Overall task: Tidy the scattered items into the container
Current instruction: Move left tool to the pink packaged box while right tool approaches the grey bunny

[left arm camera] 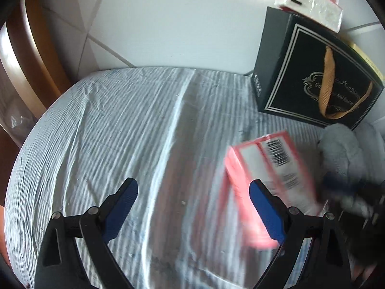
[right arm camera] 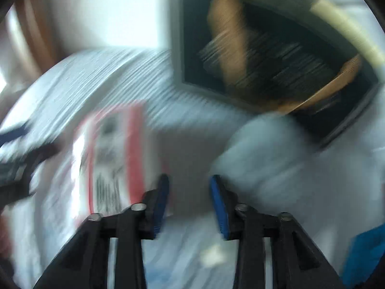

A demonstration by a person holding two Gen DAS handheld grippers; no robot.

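Note:
A red-and-white pack with a barcode (left arm camera: pixel 272 168) lies on the striped cloth, just beyond the right finger of my left gripper (left arm camera: pixel 192 207), which stands open over bare cloth. The right wrist view is heavily blurred. There the same pack (right arm camera: pixel 113 159) is to the left of my right gripper (right arm camera: pixel 190 187), whose blue pads stand close together with nothing visible between them. A pale grey soft item (right arm camera: pixel 276 159) lies just right of those pads and shows as a grey soft item (left arm camera: pixel 341 149) in the left wrist view. A black box with an orange ribbon handle (left arm camera: pixel 312 84) stands behind.
A red-and-white tissue pack (left arm camera: pixel 310 2) rests on top of the black box. The round table (left arm camera: pixel 60 144) drops off at the left, with a wooden chair (left arm camera: pixel 21 55) and tiled floor beyond. Something blue (right arm camera: pixel 365 255) shows at the lower right.

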